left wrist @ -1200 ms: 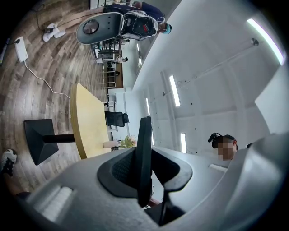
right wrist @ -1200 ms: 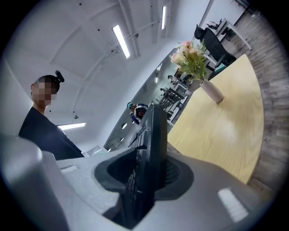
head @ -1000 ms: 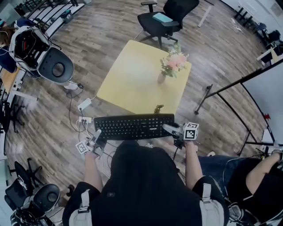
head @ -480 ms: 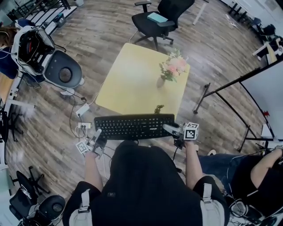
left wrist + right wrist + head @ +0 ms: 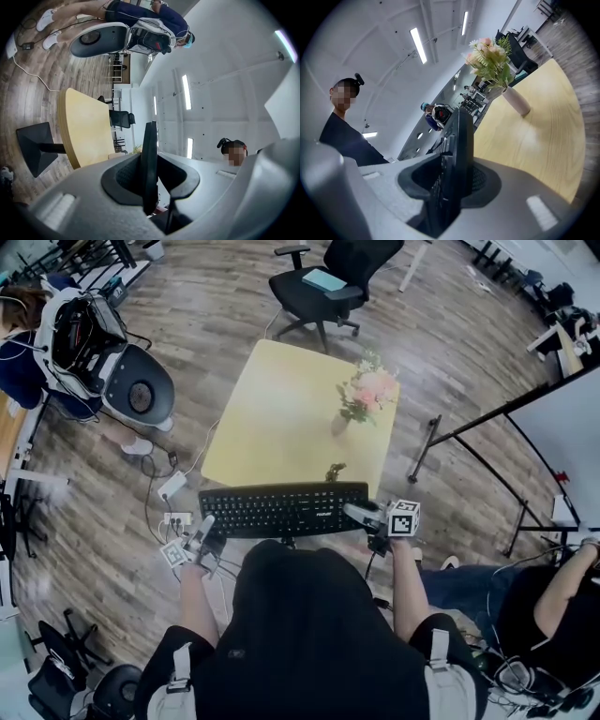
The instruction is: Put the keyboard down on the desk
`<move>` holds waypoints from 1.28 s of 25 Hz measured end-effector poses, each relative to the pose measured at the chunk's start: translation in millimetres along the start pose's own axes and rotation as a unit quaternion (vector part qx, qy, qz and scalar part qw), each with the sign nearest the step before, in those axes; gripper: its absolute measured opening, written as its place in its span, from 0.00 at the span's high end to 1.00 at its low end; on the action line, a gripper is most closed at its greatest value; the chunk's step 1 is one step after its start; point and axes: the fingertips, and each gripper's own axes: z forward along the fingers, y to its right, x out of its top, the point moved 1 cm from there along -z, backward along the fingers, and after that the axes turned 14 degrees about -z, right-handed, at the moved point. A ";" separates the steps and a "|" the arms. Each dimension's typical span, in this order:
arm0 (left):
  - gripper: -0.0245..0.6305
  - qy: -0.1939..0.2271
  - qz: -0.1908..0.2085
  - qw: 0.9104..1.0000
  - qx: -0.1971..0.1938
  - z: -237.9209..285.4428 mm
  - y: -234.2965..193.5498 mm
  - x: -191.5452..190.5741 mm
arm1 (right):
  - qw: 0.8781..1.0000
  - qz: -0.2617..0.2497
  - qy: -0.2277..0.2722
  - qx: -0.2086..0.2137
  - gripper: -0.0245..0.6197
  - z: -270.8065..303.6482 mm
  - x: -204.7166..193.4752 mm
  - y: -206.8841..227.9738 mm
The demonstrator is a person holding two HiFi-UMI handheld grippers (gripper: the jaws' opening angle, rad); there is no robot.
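**Keyboard [image 5: 284, 509] held at the desk's near edge, not yet set down**

Item: one black full-size keyboard, keys facing up, lying level and roughly parallel to the near edge of the yellow desk [image 5: 281, 418]. In the head view it sits just off that near edge, between the desk and the person carrying it, with wood floor showing beneath its ends. No part of it rests on the desk top. Whether its far side touches the desk's edge cannot be told.

Left gripper [image 5: 206, 526]: at the keyboard's left end, on the side away from the desk. Its own view shows the jaws set narrow with the keyboard's thin edge standing between the dark pads, both pads pressed against it. The desk top lies beyond, to the left in that view.

Right gripper [image 5: 354, 512]: at the keyboard's right end, marker cube uppermost. Its own view shows the jaws narrow and closed on the keyboard's edge, the key rows visible on one face. The desk top runs beyond it.

On the desk: a vase of pink flowers [image 5: 366, 395] stands upright near the right-hand far corner. A small dark object [image 5: 335, 470] sits at the near edge; its identity cannot be made out.

Beyond the desk's far side: a black office chair [image 5: 337, 277], well apart.
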 end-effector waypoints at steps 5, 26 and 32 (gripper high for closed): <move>0.82 -0.004 -0.005 1.000 0.002 2.4 -4.4 11.4 | 1.000 0.003 -0.001 -0.010 0.76 6.7 0.4 4.0; 0.83 -0.018 -0.037 0.999 0.033 26.9 -40.3 52.8 | 0.998 0.025 0.002 -0.062 0.74 24.3 1.0 40.2; 0.82 -0.032 -0.025 0.998 0.053 35.8 -44.9 52.1 | 0.997 0.038 -0.004 -0.061 0.73 20.9 -0.7 48.7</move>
